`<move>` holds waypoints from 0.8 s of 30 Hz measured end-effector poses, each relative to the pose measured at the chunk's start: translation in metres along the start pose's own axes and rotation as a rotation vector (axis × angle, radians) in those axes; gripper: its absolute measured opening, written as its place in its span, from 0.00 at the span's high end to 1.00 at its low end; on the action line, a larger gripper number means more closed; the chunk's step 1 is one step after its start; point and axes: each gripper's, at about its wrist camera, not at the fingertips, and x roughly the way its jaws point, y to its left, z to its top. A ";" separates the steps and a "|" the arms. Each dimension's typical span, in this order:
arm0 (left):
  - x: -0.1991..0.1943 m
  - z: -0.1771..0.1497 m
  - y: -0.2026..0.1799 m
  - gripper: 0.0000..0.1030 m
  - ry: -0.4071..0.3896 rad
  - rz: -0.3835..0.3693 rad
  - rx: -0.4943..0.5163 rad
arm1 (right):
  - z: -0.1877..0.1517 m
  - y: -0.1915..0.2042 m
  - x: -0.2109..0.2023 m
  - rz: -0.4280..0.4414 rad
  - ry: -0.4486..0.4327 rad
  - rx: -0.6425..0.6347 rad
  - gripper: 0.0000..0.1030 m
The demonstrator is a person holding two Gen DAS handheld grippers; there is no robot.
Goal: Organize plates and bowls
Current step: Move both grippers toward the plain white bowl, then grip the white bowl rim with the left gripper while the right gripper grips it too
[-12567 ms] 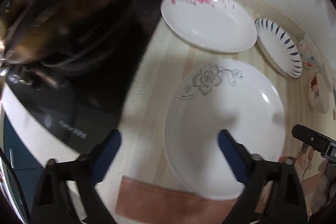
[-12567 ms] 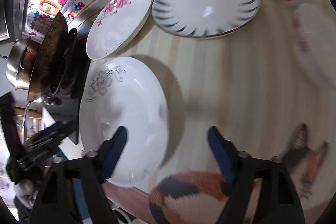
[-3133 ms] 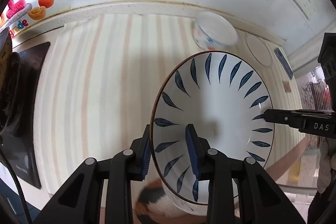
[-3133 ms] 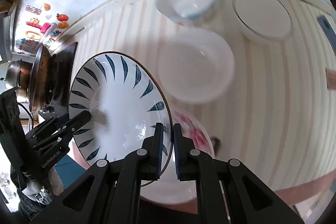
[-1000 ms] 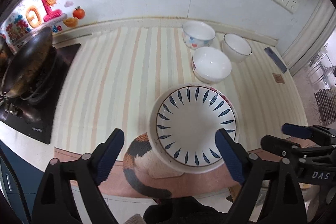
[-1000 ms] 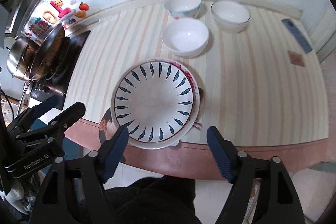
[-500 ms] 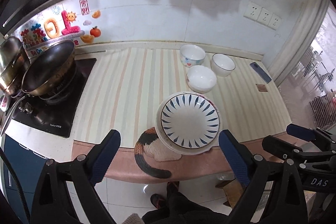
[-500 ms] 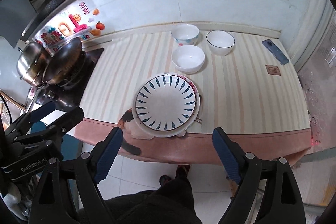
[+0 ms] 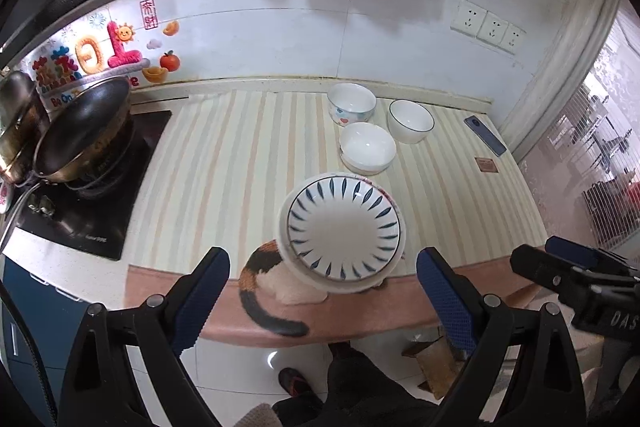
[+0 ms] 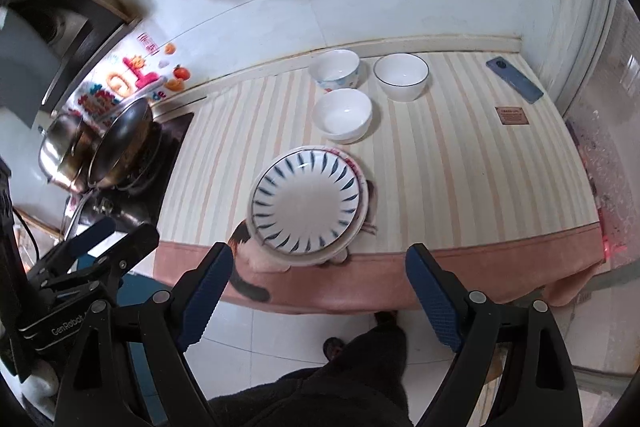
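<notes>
Plate stack [image 9: 343,227], blue-leaf plate on top, sits at the near edge of the striped counter [image 9: 224,163]; three bowls [image 9: 367,147] lie just beyond it (unstacked). Left gripper [image 9: 324,291] and right gripper [image 10: 320,291] hang above the floor, jaws wide and empty; the bowls lie far-right, likely nearer the right.

Blue-leaf plate [image 9: 343,225] sits uppermost on a plate stack [image 10: 362,205] at the near edge of the surface; a red-patterned rim shows beneath at 2 o'clock. Three bowls stand upright, empty, at 12 to 1 o'clock: plain white bowl [image 9: 367,147] nearest, patterned bowl [image 9: 351,104] behind it, dark-rimmed bowl [image 9: 411,120] to its right
</notes>
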 end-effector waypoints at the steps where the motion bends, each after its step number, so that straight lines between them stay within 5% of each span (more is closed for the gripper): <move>1: 0.005 0.003 -0.002 0.07 -0.001 0.003 -0.002 | 0.006 -0.008 0.006 0.007 0.001 0.009 0.12; 15: 0.174 0.098 -0.039 0.07 0.130 0.051 -0.089 | 0.149 -0.101 0.176 0.100 0.176 0.026 0.12; 24: 0.285 0.135 -0.039 0.11 0.250 0.055 -0.111 | 0.197 -0.119 0.282 0.126 0.283 0.023 0.12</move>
